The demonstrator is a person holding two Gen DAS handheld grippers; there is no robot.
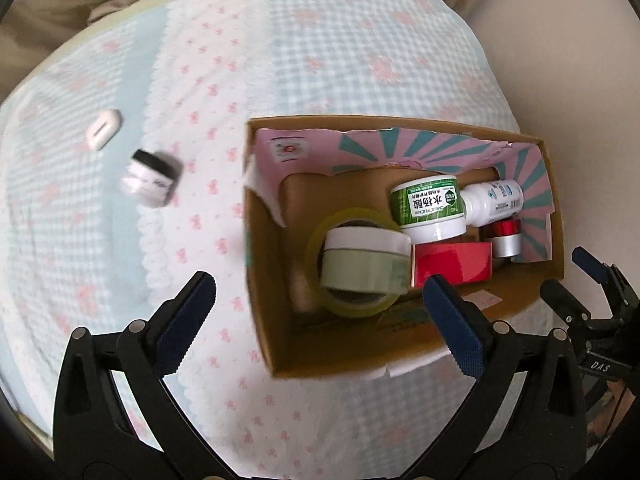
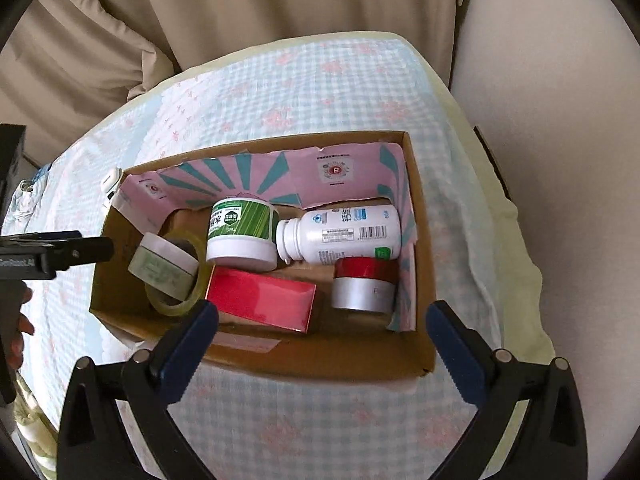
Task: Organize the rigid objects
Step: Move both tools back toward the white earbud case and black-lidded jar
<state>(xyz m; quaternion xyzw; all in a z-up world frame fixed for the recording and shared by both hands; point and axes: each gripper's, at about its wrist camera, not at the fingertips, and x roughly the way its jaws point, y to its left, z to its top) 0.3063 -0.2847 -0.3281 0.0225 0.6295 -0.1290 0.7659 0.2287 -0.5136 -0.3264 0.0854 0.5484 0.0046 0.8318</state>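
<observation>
A cardboard box (image 1: 276, 320) (image 2: 320, 354) stands on the checked cloth. It holds a green-labelled jar (image 1: 430, 208) (image 2: 242, 232), a white bottle (image 1: 494, 200) (image 2: 344, 236), a red box (image 1: 452, 264) (image 2: 260, 300), a red-and-silver jar (image 1: 505, 238) (image 2: 362, 286), a pale green tin (image 1: 366, 266) (image 2: 164, 266) and a clear tape roll (image 1: 352, 306) (image 2: 176, 306). Outside, left of the box, lie a small black-and-white jar (image 1: 150, 178) and a white case (image 1: 103, 128) (image 2: 109, 181). My left gripper (image 1: 316, 320) is open and empty over the box's near left corner. My right gripper (image 2: 320, 340) is open and empty over the box's near wall.
The cloth (image 1: 320, 52) covers a small rounded table whose edge drops off to the right (image 2: 516, 216). Beige curtains (image 2: 256, 4) hang behind it. The right gripper's fingers (image 1: 592, 270) show in the left wrist view; the left gripper (image 2: 56, 254) shows at the right wrist view's left edge.
</observation>
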